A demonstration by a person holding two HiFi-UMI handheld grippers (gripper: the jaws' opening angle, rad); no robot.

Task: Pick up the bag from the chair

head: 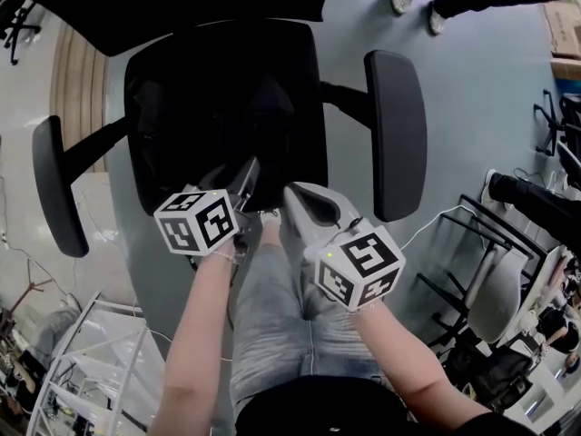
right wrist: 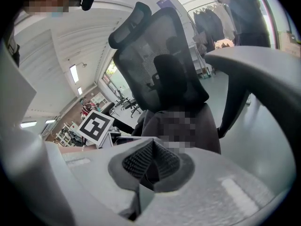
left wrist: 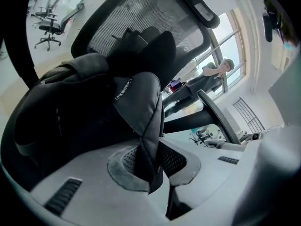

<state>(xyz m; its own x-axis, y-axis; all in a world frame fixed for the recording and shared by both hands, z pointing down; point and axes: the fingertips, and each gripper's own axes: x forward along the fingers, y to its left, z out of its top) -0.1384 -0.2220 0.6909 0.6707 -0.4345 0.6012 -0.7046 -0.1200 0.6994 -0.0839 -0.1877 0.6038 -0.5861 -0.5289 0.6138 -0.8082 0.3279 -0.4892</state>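
Closest to us, the left gripper [left wrist: 150, 161] has its jaws clamped on a padded strap [left wrist: 143, 107] of the black bag [left wrist: 80, 117], which rests in the chair [right wrist: 155, 46], slumped against the mesh backrest [left wrist: 141, 18]. Our right gripper [right wrist: 149, 163] hovers just beside it at the seat's front edge, jaws pressed together with nothing between them. We judge the grasp made and the lift not yet begun. The next move calls for raising the left gripper steadily, so the strap takes the weight without slipping and the bag clears the armrests [head: 397, 125]. From the head view we can hardly separate black bag from black seat, and we cannot see whether any of it has lifted off the cushion
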